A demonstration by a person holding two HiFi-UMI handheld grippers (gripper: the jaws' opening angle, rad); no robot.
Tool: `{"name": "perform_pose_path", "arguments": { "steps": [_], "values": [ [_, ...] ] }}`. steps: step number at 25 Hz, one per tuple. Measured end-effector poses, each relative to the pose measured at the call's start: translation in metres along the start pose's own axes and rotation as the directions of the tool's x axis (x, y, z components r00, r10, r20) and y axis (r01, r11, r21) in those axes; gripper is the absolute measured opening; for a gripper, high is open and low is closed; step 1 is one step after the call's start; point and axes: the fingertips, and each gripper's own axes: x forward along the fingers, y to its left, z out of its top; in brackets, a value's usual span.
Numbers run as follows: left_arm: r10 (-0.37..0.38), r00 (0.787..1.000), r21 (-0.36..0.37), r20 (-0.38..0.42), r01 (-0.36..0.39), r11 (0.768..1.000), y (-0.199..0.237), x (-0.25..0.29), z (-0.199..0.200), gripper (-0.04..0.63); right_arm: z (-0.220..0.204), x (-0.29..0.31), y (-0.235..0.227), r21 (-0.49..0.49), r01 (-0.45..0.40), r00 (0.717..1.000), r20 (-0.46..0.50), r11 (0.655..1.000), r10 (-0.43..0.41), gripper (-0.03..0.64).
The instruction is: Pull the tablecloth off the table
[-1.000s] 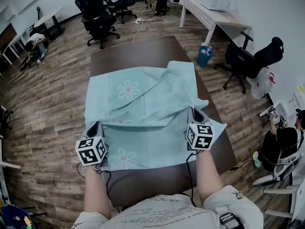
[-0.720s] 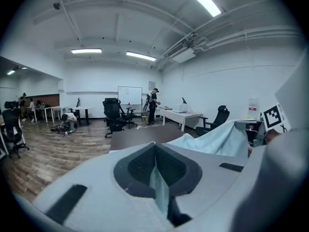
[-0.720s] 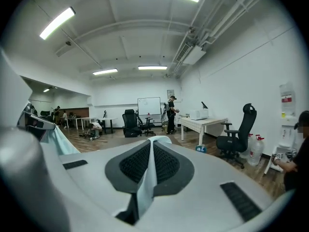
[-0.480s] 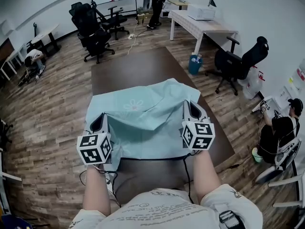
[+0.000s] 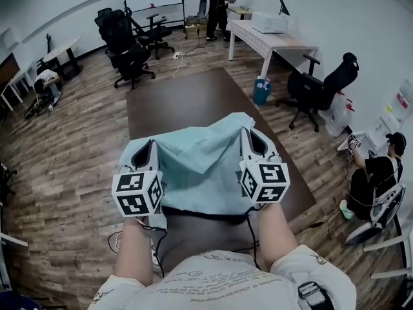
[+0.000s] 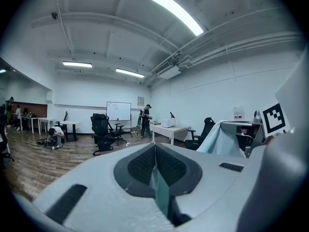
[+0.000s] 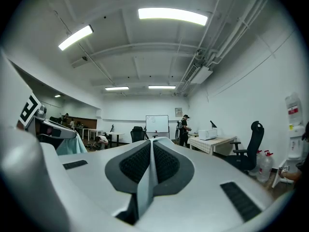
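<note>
The light teal tablecloth (image 5: 197, 166) hangs bunched between my two grippers, lifted above the near end of the dark brown table (image 5: 187, 99). My left gripper (image 5: 150, 152) is shut on the cloth's left edge; a thin teal fold (image 6: 160, 193) shows pinched between its jaws (image 6: 155, 151). My right gripper (image 5: 253, 141) is shut on the right edge, with a pale fold of the tablecloth (image 7: 145, 185) caught in its jaws (image 7: 152, 149). Both point roughly level. The cloth's lower hem droops over the table's near part; the far part of the table is bare.
Black office chairs (image 5: 126, 41) stand on the wood floor beyond the table. A white desk (image 5: 274, 37) with a printer is at the back right, a blue bin (image 5: 261, 90) beside it. A person stands at the back (image 5: 219, 8); another sits at the right (image 5: 377, 173).
Both grippers have risen and drawn toward me with the cloth. It went from lying spread on the table to hanging bunched between them, baring more tabletop.
</note>
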Motion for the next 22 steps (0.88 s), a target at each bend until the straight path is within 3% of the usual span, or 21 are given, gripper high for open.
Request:
{"name": "perform_pose_path", "arguments": {
  "steps": [5,22],
  "values": [
    [-0.009,1.000,0.003,0.024,0.009,1.000,-0.0064,-0.0040,0.0104,0.009,0.0136,-0.0054,0.0027,0.006,-0.001,1.000,0.023,1.000,0.001,0.015],
    [-0.005,1.000,0.017,-0.003,0.005,1.000,0.0001,-0.0037,0.0047,0.009,0.0107,0.0021,0.0025,0.030,0.000,1.000,0.005,1.000,0.000,0.015]
  ]
}}
